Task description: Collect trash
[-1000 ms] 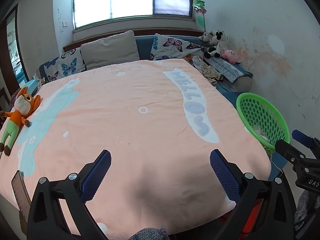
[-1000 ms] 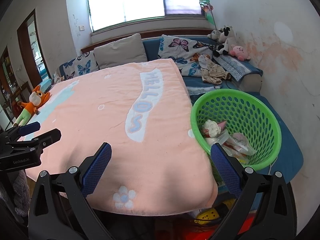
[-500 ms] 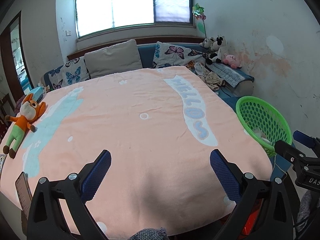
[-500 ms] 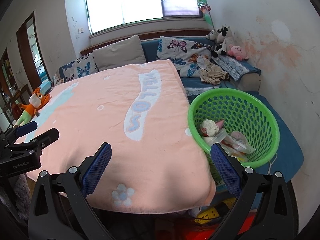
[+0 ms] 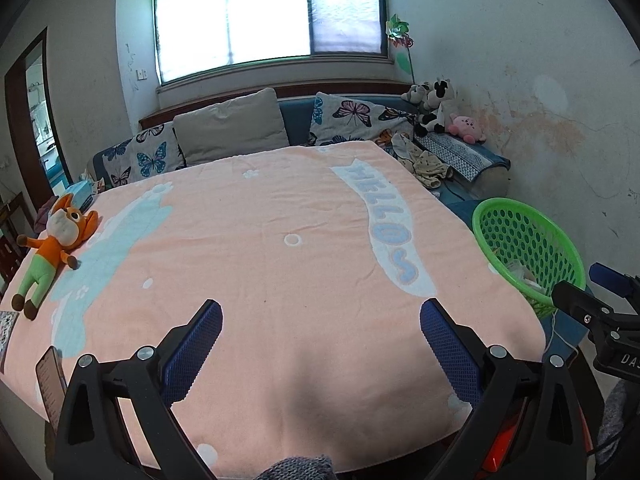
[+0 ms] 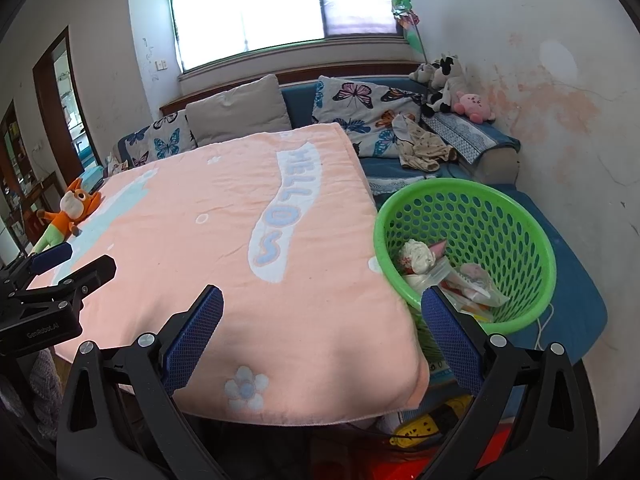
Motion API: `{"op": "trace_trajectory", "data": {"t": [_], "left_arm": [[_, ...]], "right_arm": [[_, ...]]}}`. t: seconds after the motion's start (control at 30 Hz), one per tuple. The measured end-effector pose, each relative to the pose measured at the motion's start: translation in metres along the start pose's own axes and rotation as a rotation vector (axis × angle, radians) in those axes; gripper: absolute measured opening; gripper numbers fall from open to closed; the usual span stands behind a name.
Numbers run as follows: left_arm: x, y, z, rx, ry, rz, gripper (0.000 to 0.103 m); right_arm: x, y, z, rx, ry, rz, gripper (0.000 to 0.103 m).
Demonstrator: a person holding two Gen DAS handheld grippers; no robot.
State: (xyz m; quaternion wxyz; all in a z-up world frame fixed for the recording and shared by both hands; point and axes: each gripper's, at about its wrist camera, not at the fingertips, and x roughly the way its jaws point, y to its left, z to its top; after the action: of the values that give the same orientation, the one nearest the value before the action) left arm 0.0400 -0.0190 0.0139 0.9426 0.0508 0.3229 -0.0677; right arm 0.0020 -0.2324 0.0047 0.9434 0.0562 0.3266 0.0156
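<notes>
A green mesh basket (image 6: 516,216) stands to the right of the table and holds crumpled paper and plastic wrappers (image 6: 444,272); it also shows in the left wrist view (image 5: 556,236). My left gripper (image 5: 320,320) is open and empty above the near edge of the peach tablecloth (image 5: 260,240). My right gripper (image 6: 322,316) is open and empty over the cloth's near right corner (image 6: 320,340), its right finger in front of the basket. I see no trash on the cloth.
An orange plush toy (image 5: 52,236) lies at the table's left edge. A phone (image 5: 50,384) leans at the near left corner. A sofa with cushions (image 5: 228,124) and plush toys (image 5: 440,108) runs behind. A yellow power strip (image 6: 424,428) lies on the floor.
Both grippers have drawn back and risen a little, so the table and basket look farther away. Both stay open and empty.
</notes>
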Motion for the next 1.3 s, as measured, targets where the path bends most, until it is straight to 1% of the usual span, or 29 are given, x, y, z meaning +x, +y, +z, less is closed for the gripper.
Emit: {"op": "trace_trajectory", "data": {"t": [1.3], "left_arm": [[-0.0014, 0.0030, -0.0023, -0.012, -0.002, 0.003, 0.096]], "right_arm": [[-0.0011, 0.0007, 0.0022, 0.003, 0.002, 0.000, 0.099]]}}
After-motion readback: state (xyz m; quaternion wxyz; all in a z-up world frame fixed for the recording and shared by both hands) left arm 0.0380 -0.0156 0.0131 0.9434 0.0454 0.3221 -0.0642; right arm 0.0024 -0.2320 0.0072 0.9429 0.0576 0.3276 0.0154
